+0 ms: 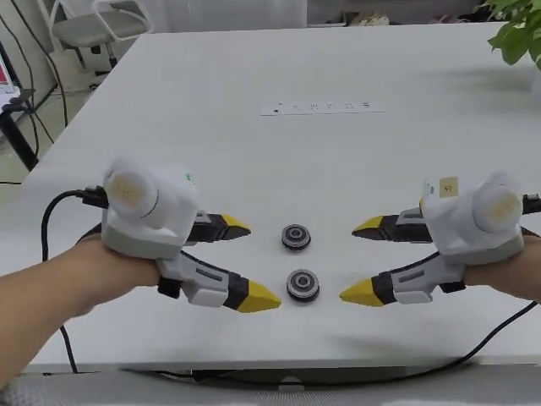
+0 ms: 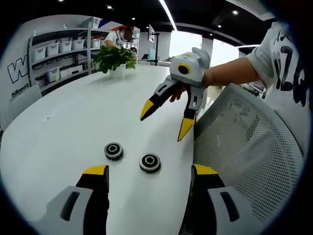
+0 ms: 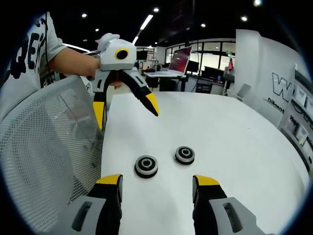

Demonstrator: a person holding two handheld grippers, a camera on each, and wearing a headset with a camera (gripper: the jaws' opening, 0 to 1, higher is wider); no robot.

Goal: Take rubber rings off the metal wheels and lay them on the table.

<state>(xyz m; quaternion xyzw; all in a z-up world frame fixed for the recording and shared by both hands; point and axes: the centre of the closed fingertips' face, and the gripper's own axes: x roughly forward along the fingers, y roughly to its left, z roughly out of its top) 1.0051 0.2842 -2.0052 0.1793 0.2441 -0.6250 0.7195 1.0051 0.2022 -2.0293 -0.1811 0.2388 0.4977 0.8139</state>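
Nothing begun, I judge: my yellow-tipped left gripper (image 1: 262, 264) and right gripper (image 1: 348, 261) gape empty, flanking the near rubber-ringed metal wheel (image 1: 303, 285) and far twin (image 1: 296, 237); next, pin 1 wheel.

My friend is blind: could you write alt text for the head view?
A near wheel and a far wheel, wearing dark rubber rings, lie on a white table between the open left gripper and open right gripper, yellow tips pointing inward, each held by a person.
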